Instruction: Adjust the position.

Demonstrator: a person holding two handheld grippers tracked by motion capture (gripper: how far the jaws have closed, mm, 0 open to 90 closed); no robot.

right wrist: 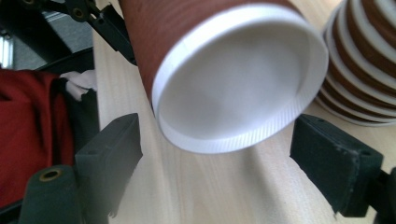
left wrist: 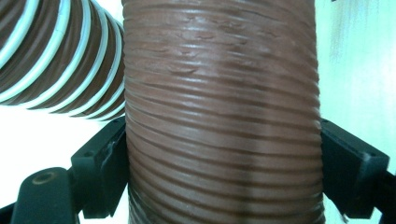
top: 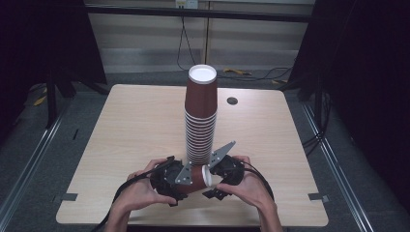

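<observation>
A tall stack of brown ribbed paper cups [top: 200, 116] stands upside down in the middle of the table [top: 130, 125]. Just in front of its foot, one single brown cup [top: 197, 176] lies level in the air, its white end facing right. My left gripper [top: 189, 177] is shut on that cup, and in the left gripper view both black jaws press on the cup's ribbed wall [left wrist: 224, 116], with the stack [left wrist: 60, 56] beside it. My right gripper [right wrist: 219, 158] is open; the cup's white end [right wrist: 238, 84] hovers between and above its jaws without touching them.
A dark round hole [top: 232, 101] sits in the tabletop at the back right. Cables [top: 251, 75] lie on the floor behind the table. The stack [right wrist: 359, 70] stands close to the right gripper's right jaw. Both hands are near the table's front edge.
</observation>
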